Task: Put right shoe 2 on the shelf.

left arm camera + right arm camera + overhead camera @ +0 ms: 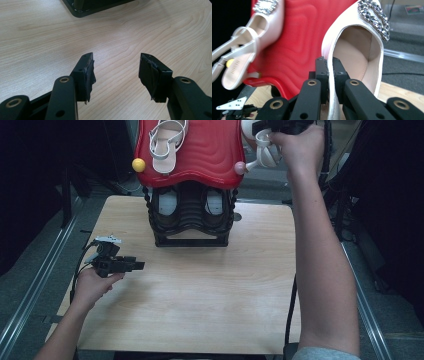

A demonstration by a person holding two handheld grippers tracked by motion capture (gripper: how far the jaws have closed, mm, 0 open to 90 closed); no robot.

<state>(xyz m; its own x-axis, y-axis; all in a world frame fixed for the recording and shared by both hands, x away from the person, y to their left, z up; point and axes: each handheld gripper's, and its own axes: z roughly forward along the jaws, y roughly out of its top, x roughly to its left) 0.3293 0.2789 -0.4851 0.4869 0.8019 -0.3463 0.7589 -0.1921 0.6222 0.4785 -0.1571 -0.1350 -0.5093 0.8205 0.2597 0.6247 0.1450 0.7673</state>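
Observation:
A shoe rack with a glossy red top shelf (205,160) stands at the far side of the wooden table (200,290). One white strappy shoe (167,142) lies on the left of that shelf. My right gripper (261,131) is raised beside the shelf's right end, shut on the side wall of a second white shoe (266,154). In the right gripper view the jaws (330,63) pinch the thin edge of this jewelled shoe (359,45), with the red shelf (297,37) and the other shoe (249,42) behind. My left gripper (137,265) rests low at the table's left, open and empty (116,65).
The rack's black lower frame (192,227) holds two pale shoes on its lower tier. A yellow knob (138,165) and a pink knob (240,168) mark the shelf's front corners. The rack's black base (95,6) lies ahead of the left gripper. Dark floor and rails flank the table.

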